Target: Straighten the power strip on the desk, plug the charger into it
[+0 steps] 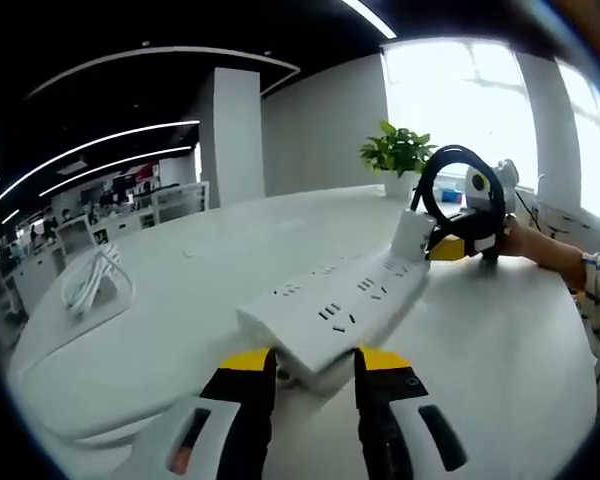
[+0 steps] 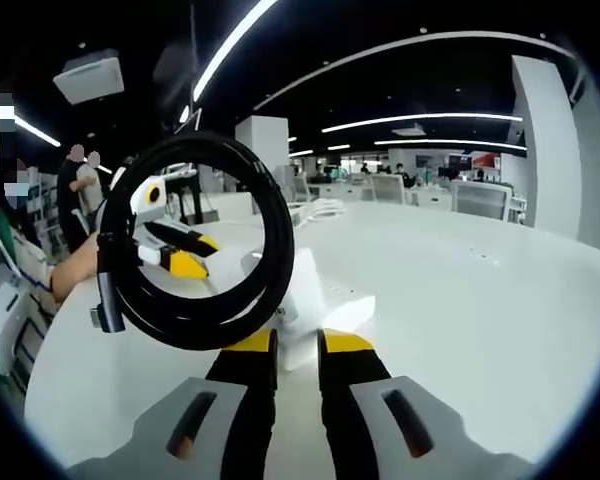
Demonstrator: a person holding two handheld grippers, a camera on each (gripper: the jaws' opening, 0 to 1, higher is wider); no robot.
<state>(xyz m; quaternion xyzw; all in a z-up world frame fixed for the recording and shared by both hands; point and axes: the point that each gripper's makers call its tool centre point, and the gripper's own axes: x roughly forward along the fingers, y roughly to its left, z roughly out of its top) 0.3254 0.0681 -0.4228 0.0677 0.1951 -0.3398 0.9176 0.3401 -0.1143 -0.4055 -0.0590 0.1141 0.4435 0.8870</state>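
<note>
The power strip [image 1: 335, 310] looks like smooth white plastic with a slight sheen, and the charger [image 1: 413, 235] standing on it has the same white plastic look. The coiled cable [image 2: 195, 240] is black, rubbery and glossy, catching highlights along its loops. The tabletop [image 1: 180, 290] is a smooth, pale surface with a soft satin finish. The left gripper [image 1: 312, 372] shows matt black and yellow plastic.
</note>
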